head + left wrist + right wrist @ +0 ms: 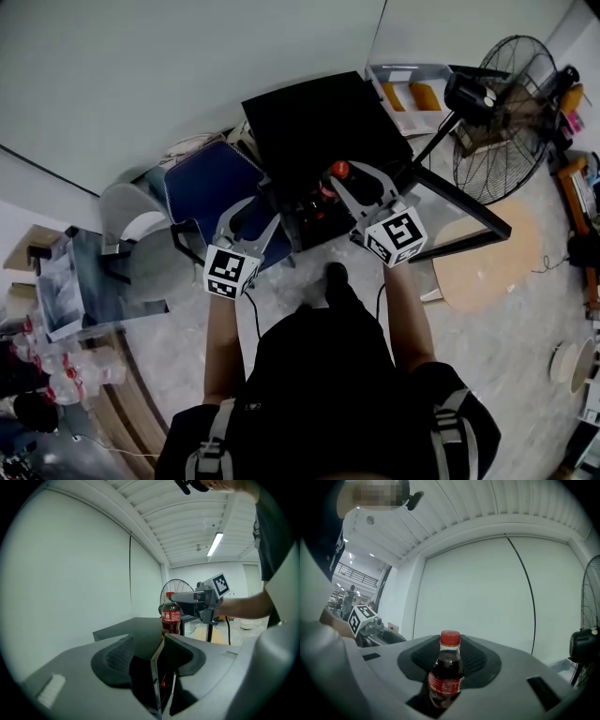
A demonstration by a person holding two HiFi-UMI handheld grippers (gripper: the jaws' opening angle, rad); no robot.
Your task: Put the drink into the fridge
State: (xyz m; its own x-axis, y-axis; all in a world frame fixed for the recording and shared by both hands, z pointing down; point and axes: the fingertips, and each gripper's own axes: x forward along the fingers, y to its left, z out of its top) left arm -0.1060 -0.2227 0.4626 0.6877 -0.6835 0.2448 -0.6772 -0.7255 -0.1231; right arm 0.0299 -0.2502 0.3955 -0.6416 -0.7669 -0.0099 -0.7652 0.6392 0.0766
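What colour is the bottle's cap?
The cap is red, clearest in the right gripper view.

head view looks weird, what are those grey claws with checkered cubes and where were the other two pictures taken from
No robot: a person holds a two-jaw gripper in each hand; the cubes are part of them. The head view comes from a camera on the person's head, looking down. The other two come from cameras riding on each gripper, looking along its jaws. The right gripper is closed on a cola bottle with a red cap. The left gripper has its jaws apart, either side of a thin edge at the black fridge. There is no table; a fan stands near the fridge.
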